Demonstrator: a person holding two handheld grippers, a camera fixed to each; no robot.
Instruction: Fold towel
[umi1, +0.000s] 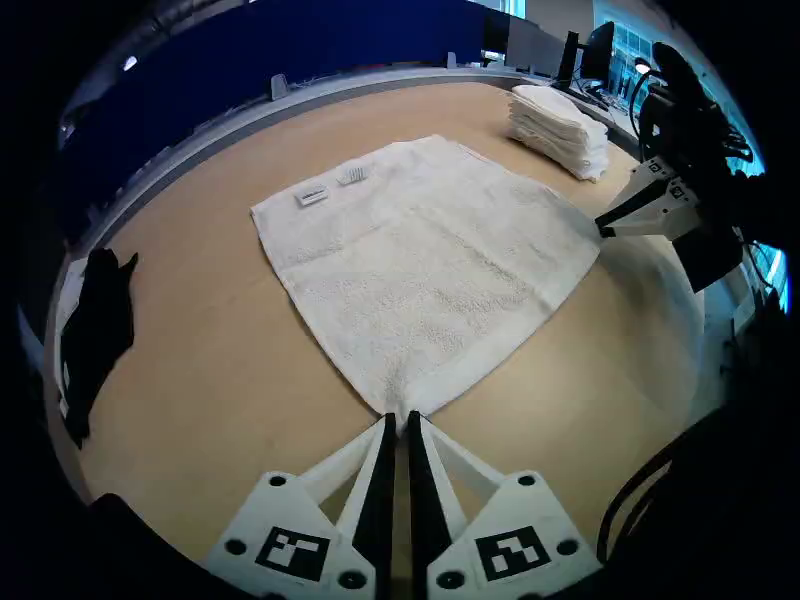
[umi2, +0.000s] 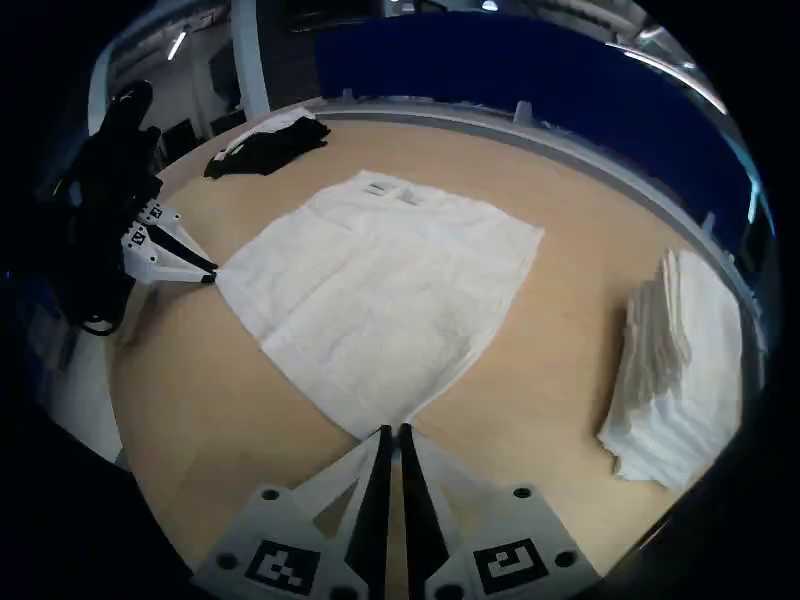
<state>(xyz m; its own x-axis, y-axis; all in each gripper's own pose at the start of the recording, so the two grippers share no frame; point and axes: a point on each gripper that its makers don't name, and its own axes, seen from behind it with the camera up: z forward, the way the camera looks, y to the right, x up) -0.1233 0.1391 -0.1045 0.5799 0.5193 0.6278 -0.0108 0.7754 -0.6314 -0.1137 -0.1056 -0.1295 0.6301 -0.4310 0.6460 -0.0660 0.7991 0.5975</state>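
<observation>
Currently, a white terry towel (umi1: 430, 260) lies spread flat on a tan wooden table (umi1: 220, 400), reaching away from the fingertips like a diamond. In the left gripper view, the left gripper (umi1: 400, 425) has its two black-edged fingers drawn nearly together, pinching the towel's nearest corner right at the tips. In the right gripper view, the right gripper (umi2: 393, 435) does the same with a neighbouring corner, its fingers closed onto the cloth with just a sliver between them. Each gripper appears in the other's view, off to the side of the fingers, with its tips meeting its own corner. Two small sewn tags (umi1: 330, 185) sit near the far edge, well beyond the left fingers. A stack of folded white towels (umi2: 670, 370) rests to the right of the right fingers, apart from the spread towel. A black cloth (umi1: 95, 320) lies well off to the left of the left fingers. The towel looks light, soft and limp, so it will likely sag between the two held corners rather than keep its shape. The corners seem the right place to hold, and a deeper bite of cloth would guard against slipping.
</observation>
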